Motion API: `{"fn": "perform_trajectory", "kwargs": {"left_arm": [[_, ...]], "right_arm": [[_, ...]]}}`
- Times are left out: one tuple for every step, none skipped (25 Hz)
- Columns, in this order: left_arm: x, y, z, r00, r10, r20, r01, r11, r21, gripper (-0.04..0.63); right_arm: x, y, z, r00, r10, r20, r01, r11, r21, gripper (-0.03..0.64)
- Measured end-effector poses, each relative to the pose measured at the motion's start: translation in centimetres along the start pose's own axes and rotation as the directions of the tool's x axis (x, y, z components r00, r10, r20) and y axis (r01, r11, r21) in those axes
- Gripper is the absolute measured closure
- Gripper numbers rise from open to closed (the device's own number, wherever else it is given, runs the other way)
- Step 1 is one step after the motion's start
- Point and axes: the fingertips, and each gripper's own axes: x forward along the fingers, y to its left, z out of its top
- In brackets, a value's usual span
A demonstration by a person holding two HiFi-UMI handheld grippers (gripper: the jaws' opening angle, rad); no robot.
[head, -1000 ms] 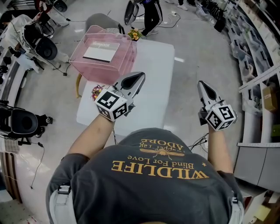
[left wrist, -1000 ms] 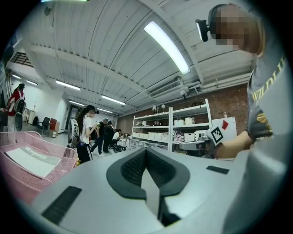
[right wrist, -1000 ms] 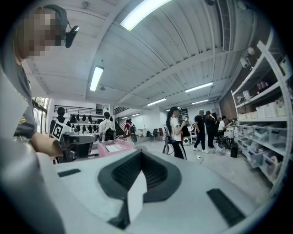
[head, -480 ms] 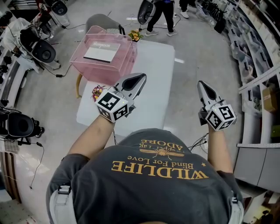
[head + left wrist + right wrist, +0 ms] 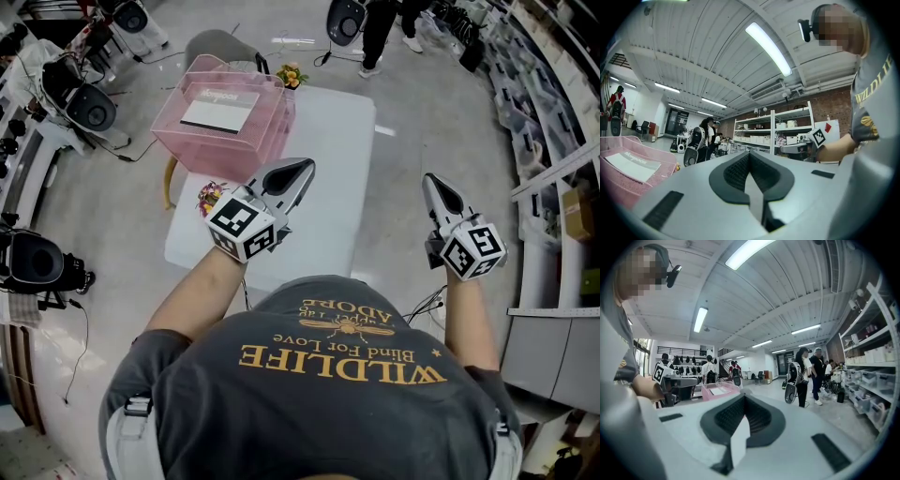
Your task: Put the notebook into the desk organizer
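Only a passer-by at twelve o'clock has moved; left tongs and right tongs hang closed, empty; the notebook lies inside the pink desk organizer, at eleven o'clock on the bench; task seemingly done.

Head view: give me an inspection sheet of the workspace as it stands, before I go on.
Surface: white table.
Job's things: pink desk organizer at the table's far left corner; white notebook lying flat inside it.
Clutter: small flower bunch at the far edge; small colourful object at the left edge.
Grippers: left gripper over the table's near edge, right gripper over the floor beside it; both shut, empty.
Cables: loose cables on the floor by the person's right.
Surroundings: shelving at right; a person beyond the table.
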Motion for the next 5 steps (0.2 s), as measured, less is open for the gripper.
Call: {"fn": "perform_trajectory", "kwargs": {"left_arm": [[-0.01, -0.03, -0.03, 1.000, -0.001, -0.001, 0.001, 1.000, 0.000, 0.598], [-0.02, -0.05, -0.08, 1.000, -0.002, -0.002, 0.002, 1.000, 0.000, 0.598], [-0.03, -0.06, -0.12, 1.000, -0.002, -0.003, 0.002, 1.000, 0.001, 0.598], [-0.04, -0.06, -0.18, 1.000, -0.002, -0.004, 0.002, 1.000, 0.001, 0.598], [-0.06, -0.05, -0.23, 1.000, -0.002, -0.005, 0.002, 1.000, 0.001, 0.598]], "right_arm": [[0.01, 0.05, 0.00, 1.000, 0.001, 0.000, -0.001, 1.000, 0.000, 0.618], [0.02, 0.09, -0.02, 1.000, 0.002, -0.001, -0.003, 1.000, 0.000, 0.618], [0.04, 0.11, -0.06, 1.000, 0.004, -0.001, -0.004, 1.000, 0.000, 0.618], [0.05, 0.13, -0.11, 1.000, 0.005, -0.002, -0.005, 1.000, 0.000, 0.618], [0.07, 0.16, -0.15, 1.000, 0.007, -0.003, -0.007, 1.000, -0.001, 0.618]]}}
